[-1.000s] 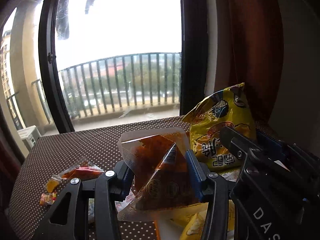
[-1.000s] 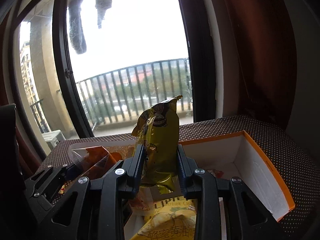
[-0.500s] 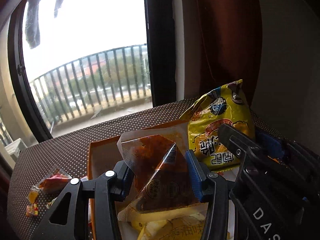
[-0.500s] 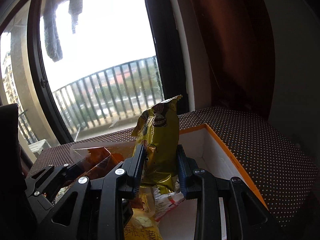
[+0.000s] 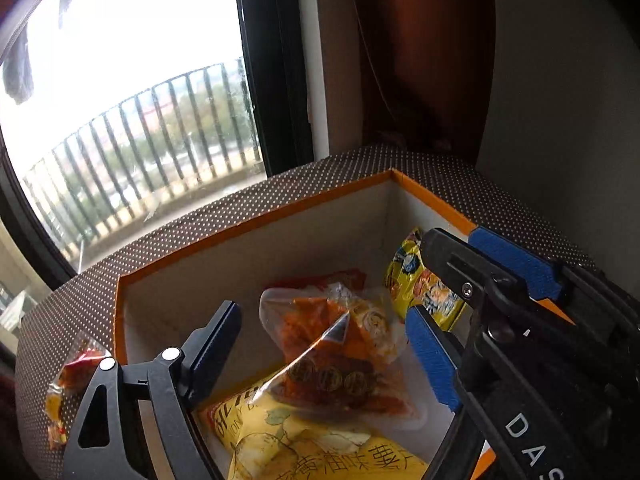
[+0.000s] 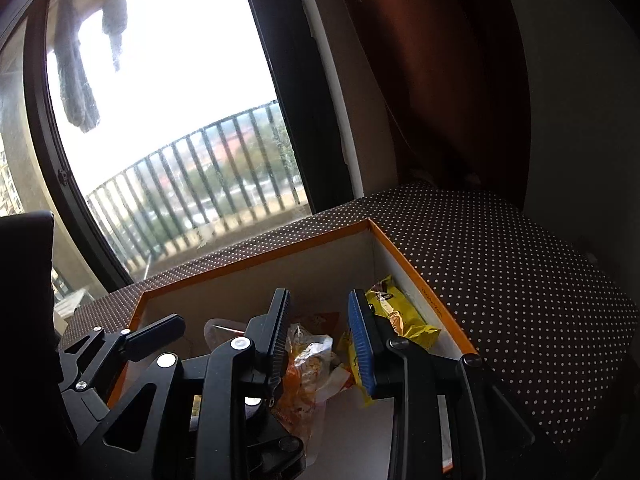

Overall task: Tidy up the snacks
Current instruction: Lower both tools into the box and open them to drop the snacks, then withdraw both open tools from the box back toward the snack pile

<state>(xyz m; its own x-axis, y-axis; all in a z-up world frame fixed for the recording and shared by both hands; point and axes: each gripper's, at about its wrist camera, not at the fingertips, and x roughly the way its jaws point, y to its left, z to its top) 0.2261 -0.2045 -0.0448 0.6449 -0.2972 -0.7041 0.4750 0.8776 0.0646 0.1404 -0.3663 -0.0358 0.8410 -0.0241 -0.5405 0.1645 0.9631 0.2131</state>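
**Snacks in the orange-rimmed box**

On the dotted cloth the box holds a yellow chip bag printed with Chinese characters. The orange packet lies on that bag, between the left tongs, whose jaws have just been opening and no longer press it. The yellow packet leans against the right wall. The right tongs, marked "DAS", are clenched; whether they pinch the yellow packet I cannot tell.
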